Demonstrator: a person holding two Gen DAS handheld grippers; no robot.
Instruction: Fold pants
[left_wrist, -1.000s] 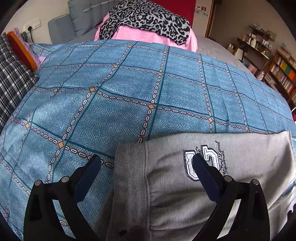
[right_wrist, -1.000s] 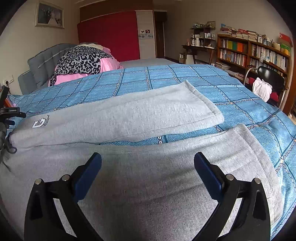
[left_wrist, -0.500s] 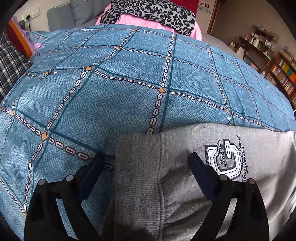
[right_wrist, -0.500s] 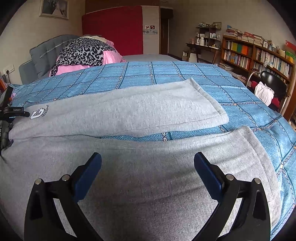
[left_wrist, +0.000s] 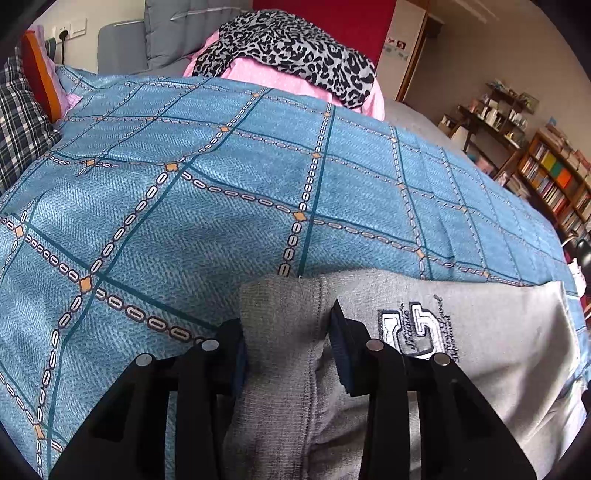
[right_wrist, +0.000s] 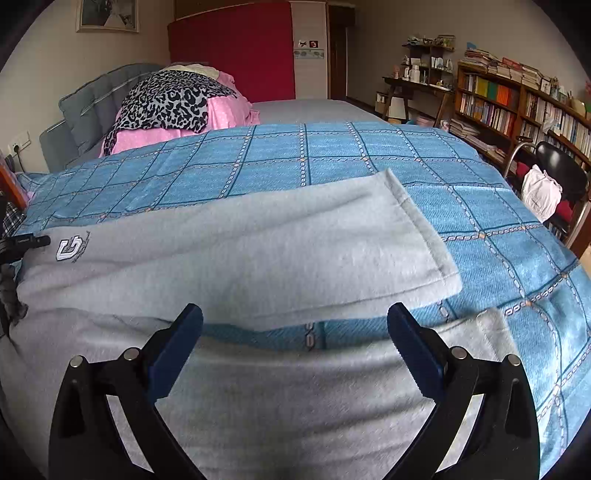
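One pair grey pants (right_wrist: 258, 240), blue bedspread (right_wrist: 332, 155)

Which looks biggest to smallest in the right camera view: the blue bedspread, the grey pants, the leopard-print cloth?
1. Grey pants, though nearness to the camera enlarges them.
2. Blue bedspread.
3. Leopard-print cloth.

One pair of grey pants (right_wrist: 236, 251), one blue checked bedspread (left_wrist: 229, 206), two claws, one black chair (right_wrist: 561, 173)
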